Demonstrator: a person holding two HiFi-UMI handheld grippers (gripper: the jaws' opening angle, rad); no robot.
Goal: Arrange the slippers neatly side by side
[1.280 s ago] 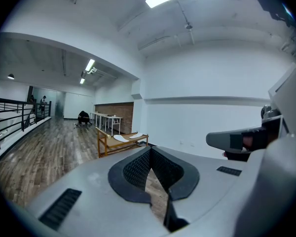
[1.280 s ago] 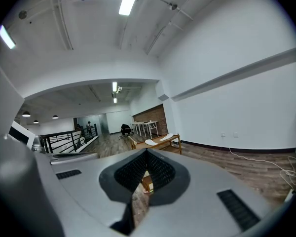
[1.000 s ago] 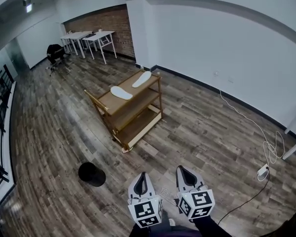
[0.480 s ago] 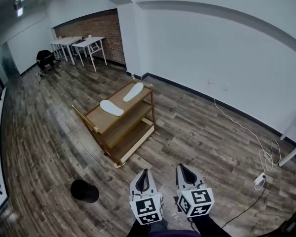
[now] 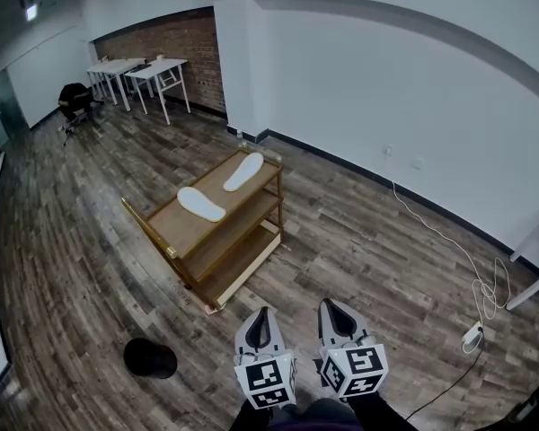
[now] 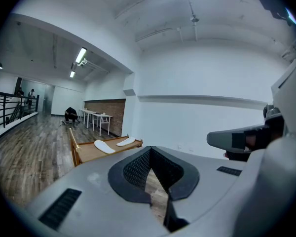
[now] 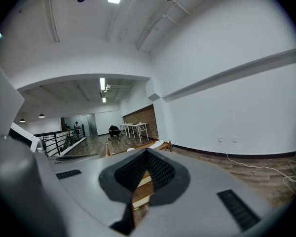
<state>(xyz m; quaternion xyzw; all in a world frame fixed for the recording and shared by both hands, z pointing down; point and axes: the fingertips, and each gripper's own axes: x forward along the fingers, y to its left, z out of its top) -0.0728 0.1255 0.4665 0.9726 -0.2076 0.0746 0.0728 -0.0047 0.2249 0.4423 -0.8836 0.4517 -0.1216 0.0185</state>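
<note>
Two white slippers lie apart on the top shelf of a wooden cart. The near slipper lies towards the cart's left end and the far slipper near its right end, each pointing a different way. My left gripper and right gripper hang side by side low in the head view, well short of the cart, both shut and empty. The left gripper view shows its shut gripper with both slippers beyond. In the right gripper view, one slipper peeks over the shut gripper.
A black round object lies on the wood floor left of my grippers. A white cable runs along the right wall to a power strip. White tables and a black chair stand at the far brick wall.
The view has shifted: the cart now sits lower and further left in the head view, slightly closer. Both grippers keep the same pose and stay shut.
</note>
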